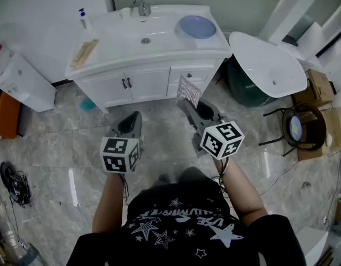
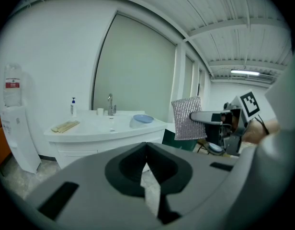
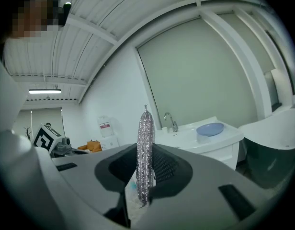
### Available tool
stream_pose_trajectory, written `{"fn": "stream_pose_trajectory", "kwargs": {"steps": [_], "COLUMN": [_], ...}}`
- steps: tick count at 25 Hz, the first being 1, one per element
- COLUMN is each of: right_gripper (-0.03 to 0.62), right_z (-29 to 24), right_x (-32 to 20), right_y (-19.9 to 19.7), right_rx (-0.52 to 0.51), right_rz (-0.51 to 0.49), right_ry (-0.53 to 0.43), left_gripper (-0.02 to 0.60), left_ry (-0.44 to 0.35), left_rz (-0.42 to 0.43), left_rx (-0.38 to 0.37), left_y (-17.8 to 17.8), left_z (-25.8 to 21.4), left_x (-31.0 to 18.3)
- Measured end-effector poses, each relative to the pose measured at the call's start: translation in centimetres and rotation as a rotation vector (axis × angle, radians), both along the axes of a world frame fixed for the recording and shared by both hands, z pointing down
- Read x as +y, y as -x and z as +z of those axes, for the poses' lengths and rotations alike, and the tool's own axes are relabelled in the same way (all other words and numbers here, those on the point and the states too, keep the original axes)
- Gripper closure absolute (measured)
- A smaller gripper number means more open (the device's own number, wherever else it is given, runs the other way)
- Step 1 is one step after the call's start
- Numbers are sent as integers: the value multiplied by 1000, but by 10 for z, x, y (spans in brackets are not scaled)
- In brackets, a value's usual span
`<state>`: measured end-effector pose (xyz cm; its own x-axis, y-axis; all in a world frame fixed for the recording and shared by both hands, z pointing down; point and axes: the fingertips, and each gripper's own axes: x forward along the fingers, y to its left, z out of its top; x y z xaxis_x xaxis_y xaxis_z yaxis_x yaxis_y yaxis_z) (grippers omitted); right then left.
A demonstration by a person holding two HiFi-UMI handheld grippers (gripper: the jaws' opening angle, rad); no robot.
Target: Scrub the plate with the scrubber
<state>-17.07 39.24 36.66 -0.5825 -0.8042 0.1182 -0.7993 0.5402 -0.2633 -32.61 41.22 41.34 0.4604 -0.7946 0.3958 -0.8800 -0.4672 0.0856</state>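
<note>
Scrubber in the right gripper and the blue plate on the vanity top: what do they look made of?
The scrubber looks like a flat pad of silvery metallic-thread mesh: glittering, fine knit-like texture, thin when seen edge-on. The plate is pale blue and smooth with a soft sheen; ceramic or plastic, the look leaves it open.

The plate [image 1: 197, 26], round and pale blue, rests on the white vanity top [image 1: 109, 43] at 3 o'clock of the basin drain [image 1: 145, 40], well apart from the scrubber. The scrubber [image 1: 189, 91], a flat rectangular pad of silvery mesh, stands upright at 6 o'clock of the plate, clamped by its lower edge in the right gripper [image 1: 187, 104].
</note>
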Motion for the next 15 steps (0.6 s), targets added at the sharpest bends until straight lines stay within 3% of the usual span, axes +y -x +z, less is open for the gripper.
{"fn": "stream_pose_trajectory", "kwargs": {"steps": [6,15], "right_gripper": [511,511], "right_z": [10,16], "right_x": [-23,-105], "right_y": [-16,-74], "right_rx": [15,-19], "right_rz": [24,15], "right_ry": [14,17], "left_gripper": [566,566], "left_ry": [23,39], "left_rz": [21,-17], "left_rx": [8,40], "left_y": [-10,-62], "left_z": [5,4], "left_x": [-32,-104]}}
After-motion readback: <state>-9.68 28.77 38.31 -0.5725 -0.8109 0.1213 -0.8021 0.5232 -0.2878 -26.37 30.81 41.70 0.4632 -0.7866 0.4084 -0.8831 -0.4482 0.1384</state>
